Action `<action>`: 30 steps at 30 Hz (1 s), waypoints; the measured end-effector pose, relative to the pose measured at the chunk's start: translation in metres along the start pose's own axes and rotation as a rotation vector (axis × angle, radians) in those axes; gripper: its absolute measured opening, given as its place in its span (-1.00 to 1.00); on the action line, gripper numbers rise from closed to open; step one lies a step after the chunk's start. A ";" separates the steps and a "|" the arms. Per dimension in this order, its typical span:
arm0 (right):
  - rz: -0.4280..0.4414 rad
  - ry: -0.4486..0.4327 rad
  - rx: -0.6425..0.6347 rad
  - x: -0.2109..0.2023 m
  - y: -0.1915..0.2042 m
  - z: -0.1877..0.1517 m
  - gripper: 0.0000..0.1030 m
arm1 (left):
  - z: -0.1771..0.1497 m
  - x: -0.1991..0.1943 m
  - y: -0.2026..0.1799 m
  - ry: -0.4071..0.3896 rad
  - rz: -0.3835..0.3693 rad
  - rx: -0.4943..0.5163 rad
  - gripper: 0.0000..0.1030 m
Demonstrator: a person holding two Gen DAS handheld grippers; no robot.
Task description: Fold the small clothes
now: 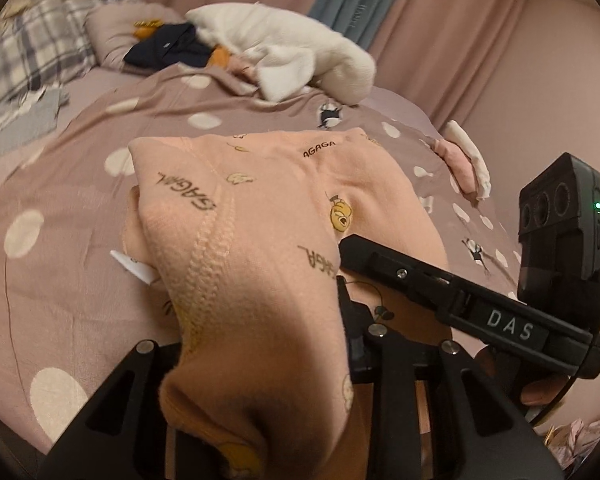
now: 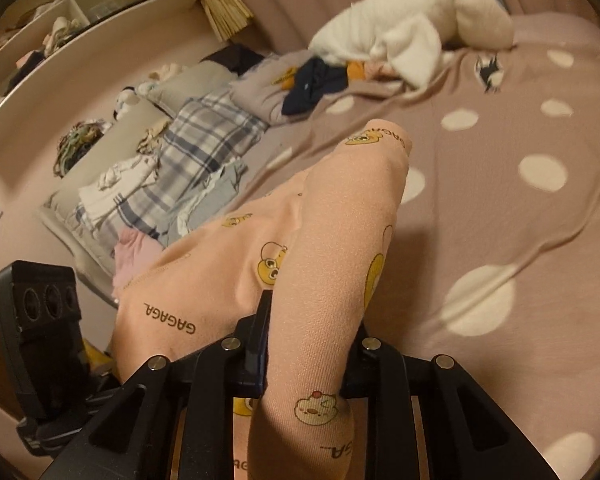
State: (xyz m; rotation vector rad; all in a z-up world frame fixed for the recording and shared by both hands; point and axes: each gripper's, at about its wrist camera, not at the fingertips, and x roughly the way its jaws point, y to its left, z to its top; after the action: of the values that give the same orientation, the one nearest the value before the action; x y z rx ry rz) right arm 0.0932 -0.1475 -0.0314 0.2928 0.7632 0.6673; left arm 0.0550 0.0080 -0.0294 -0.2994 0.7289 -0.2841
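Observation:
A small peach garment printed with yellow bears and "GAGAGA" lettering hangs over the polka-dot bedspread. My left gripper is shut on a bunched fold of it; cloth covers the left finger. A white label sticks out at its left edge. My right gripper reaches in from the right and touches the garment's right side. In the right wrist view my right gripper is shut on a long fold of the garment, which stretches away towards the far end. The left gripper's body shows at lower left.
A white fluffy garment and dark navy clothes lie at the far end of the bed. A plaid pillow and loose clothes lie along the left side. A pink and white item lies right. Curtains hang behind.

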 end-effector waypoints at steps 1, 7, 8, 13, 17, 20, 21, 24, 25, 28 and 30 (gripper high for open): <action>-0.007 -0.010 -0.010 -0.006 0.000 0.001 -0.49 | 0.001 -0.003 -0.006 -0.008 -0.006 0.009 -0.40; -0.033 -0.089 0.008 -0.047 -0.021 0.013 -0.49 | 0.010 0.001 -0.048 -0.038 -0.043 0.053 -0.40; -0.036 -0.102 0.017 -0.053 -0.027 0.014 -0.49 | 0.010 0.005 -0.058 -0.042 -0.040 0.070 -0.40; -0.057 -0.133 0.052 -0.069 -0.049 0.015 -0.49 | 0.010 0.018 -0.082 -0.033 -0.042 0.105 -0.40; -0.054 -0.129 0.081 -0.074 -0.065 0.014 -0.49 | 0.011 0.029 -0.089 -0.014 -0.042 0.112 -0.40; -0.052 -0.124 0.092 -0.072 -0.070 0.015 -0.49 | 0.012 0.035 -0.091 -0.006 -0.023 0.117 -0.40; -0.056 -0.120 0.091 -0.071 -0.071 0.015 -0.49 | 0.012 0.038 -0.089 0.000 -0.019 0.112 -0.40; -0.076 -0.100 0.093 -0.066 -0.073 0.015 -0.49 | 0.011 0.045 -0.082 0.012 -0.002 0.095 -0.23; -0.093 -0.088 0.097 -0.064 -0.075 0.015 -0.39 | 0.011 0.048 -0.080 0.018 0.030 0.102 0.01; -0.142 -0.033 0.139 -0.058 -0.085 0.013 0.31 | 0.008 0.048 -0.070 -0.014 0.207 0.090 0.92; -0.149 -0.059 0.171 -0.064 -0.089 0.011 0.39 | 0.008 0.041 -0.062 -0.062 0.244 0.080 0.99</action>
State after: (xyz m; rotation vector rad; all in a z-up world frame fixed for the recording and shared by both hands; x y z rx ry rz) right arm 0.1067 -0.2562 -0.0315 0.4059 0.7794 0.4511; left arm 0.0800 -0.0625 -0.0260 -0.1406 0.6839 -0.0717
